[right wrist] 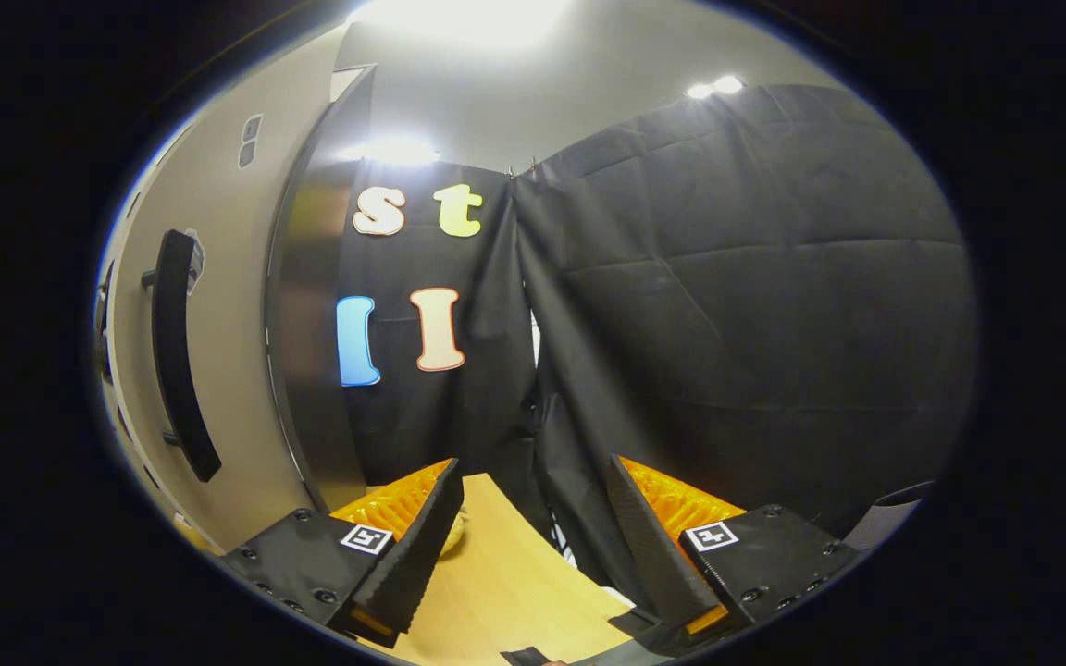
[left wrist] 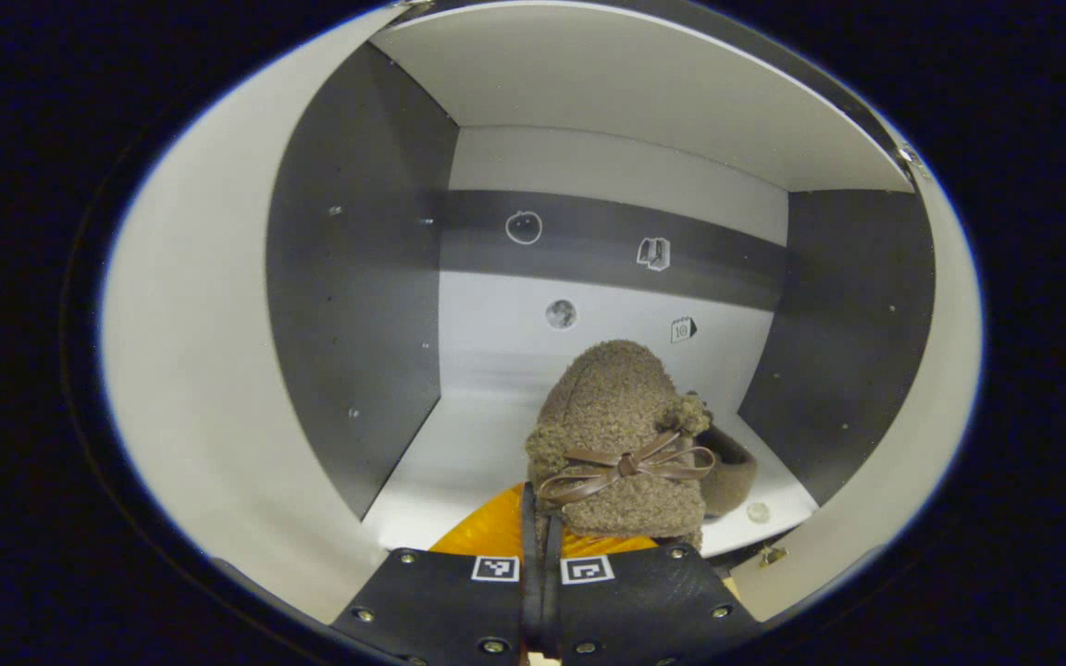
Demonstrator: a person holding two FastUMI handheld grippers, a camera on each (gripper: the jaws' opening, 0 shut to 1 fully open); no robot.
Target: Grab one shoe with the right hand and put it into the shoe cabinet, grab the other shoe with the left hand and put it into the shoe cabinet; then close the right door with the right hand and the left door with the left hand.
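Left claw gripping shoe, inside cabinet

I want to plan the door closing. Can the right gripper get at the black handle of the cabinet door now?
Probably yes. The right gripper is open and holds nothing, and the black handle stands on the door's outer face off to its side, with nothing between them. It would have to turn toward the door first.

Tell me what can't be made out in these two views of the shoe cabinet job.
- Left gripper view: the second shoe sits mostly behind the fuzzy shoe.
- Left gripper view: the left gripper fingertips are covered by the fuzzy shoe's heel.
- Right gripper view: the cabinet door is cut off at the left edge, handle visible; the cabinet's inside is out of frame.
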